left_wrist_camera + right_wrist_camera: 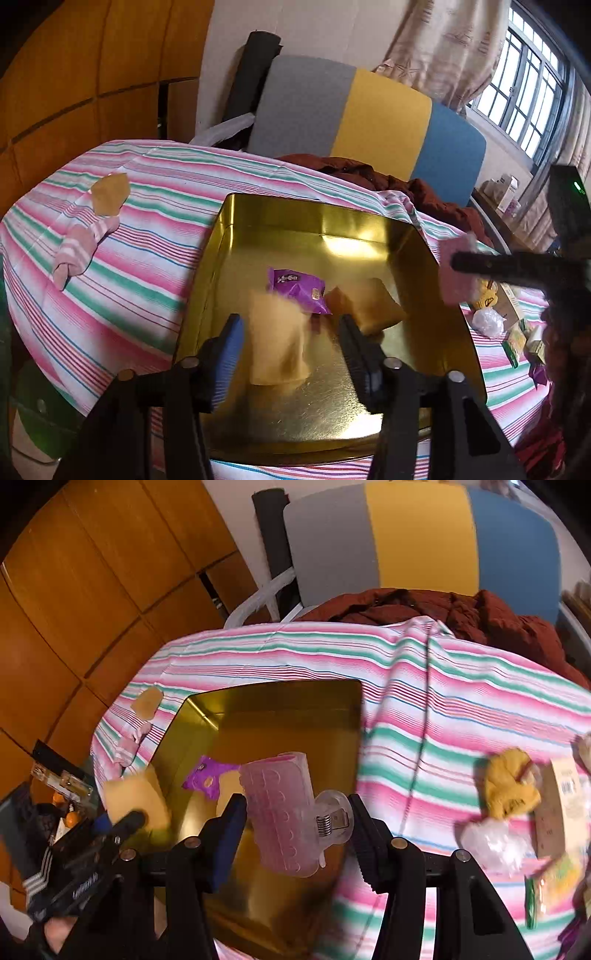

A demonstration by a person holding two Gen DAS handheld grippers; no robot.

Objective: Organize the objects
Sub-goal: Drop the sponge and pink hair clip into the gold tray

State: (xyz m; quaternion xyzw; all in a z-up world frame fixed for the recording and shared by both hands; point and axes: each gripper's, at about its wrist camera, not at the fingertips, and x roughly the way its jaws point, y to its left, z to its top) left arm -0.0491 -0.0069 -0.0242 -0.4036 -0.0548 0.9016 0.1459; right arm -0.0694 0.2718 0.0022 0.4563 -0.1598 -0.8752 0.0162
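Yellow packet [279,339] blurred between spread, non-touching fingers of left gripper [291,332], above gold tin [369,221] — right gripper [297,819] clamps pink clip [280,812] over tin's edge.

This is a lived-in room of a home, most likely a bedroom or sitting room. The landmark is a table under a pink, green and white striped cloth [140,236]. Behind it stands a grey, yellow and blue panel [369,122] with a dark red quilted jacket [461,613] heaped at its foot. Left of the table are orange wooden cabinet doors [92,590]; to the right, a barred window [528,92] with beige curtains [443,44].
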